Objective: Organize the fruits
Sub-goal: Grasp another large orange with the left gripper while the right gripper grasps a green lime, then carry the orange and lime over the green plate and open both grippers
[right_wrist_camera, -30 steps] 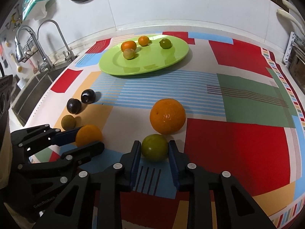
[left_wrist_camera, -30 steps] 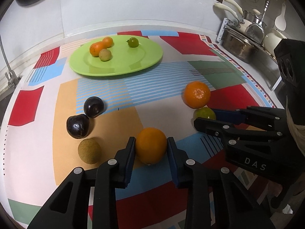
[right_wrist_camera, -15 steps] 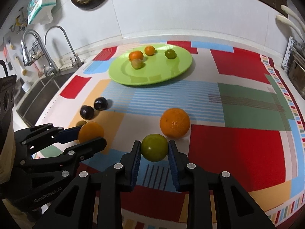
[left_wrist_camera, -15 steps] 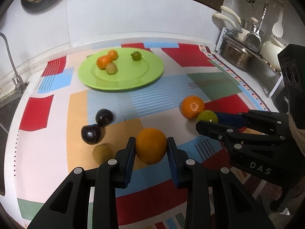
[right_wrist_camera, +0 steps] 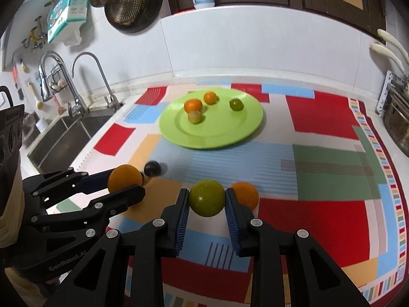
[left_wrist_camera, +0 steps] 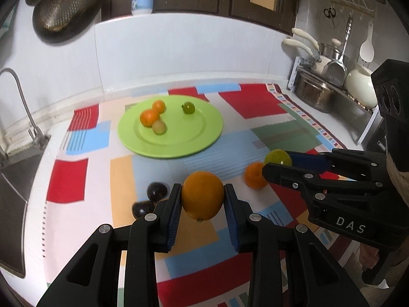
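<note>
Your left gripper (left_wrist_camera: 203, 199) has its fingers pinching the large orange (left_wrist_camera: 202, 195) at centre frame, clear of the table (left_wrist_camera: 255, 107); your right gripper (right_wrist_camera: 207, 200) pinches the green fruit (right_wrist_camera: 207, 197) likewise. Done: four small fruits rest on the green plate (left_wrist_camera: 204, 138), upper centre. Left, by appearance: both held fruits, one orange (left_wrist_camera: 253, 175) and two dark fruits (left_wrist_camera: 156, 190) on the cloth
</note>
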Tool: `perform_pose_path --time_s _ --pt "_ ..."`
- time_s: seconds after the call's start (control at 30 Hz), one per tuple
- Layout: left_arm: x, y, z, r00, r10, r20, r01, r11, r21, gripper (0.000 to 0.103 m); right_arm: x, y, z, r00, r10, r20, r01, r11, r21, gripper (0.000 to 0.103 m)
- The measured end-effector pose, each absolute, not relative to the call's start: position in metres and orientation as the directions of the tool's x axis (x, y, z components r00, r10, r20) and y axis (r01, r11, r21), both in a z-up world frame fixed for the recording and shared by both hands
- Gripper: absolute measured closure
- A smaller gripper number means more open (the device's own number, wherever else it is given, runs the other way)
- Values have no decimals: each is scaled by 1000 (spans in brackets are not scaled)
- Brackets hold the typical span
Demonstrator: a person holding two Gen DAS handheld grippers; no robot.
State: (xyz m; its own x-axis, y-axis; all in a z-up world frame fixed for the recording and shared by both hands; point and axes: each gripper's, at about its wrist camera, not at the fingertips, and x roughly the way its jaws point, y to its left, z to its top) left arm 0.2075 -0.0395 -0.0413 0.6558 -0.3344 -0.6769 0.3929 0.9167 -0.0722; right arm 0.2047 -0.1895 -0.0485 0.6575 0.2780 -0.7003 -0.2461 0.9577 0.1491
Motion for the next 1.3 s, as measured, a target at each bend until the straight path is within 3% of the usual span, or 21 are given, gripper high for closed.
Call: perform_pose_path --time_s 0.77,1.3 --pt "251 -42 11 753 -349 -558 423 906 4 71 245 -190 6 761 283 -583 -264 957 121 74" --pt "309 -47 11 750 -346 -564 424 906 8 71 301 -188 9 753 300 -586 -291 950 113 74"
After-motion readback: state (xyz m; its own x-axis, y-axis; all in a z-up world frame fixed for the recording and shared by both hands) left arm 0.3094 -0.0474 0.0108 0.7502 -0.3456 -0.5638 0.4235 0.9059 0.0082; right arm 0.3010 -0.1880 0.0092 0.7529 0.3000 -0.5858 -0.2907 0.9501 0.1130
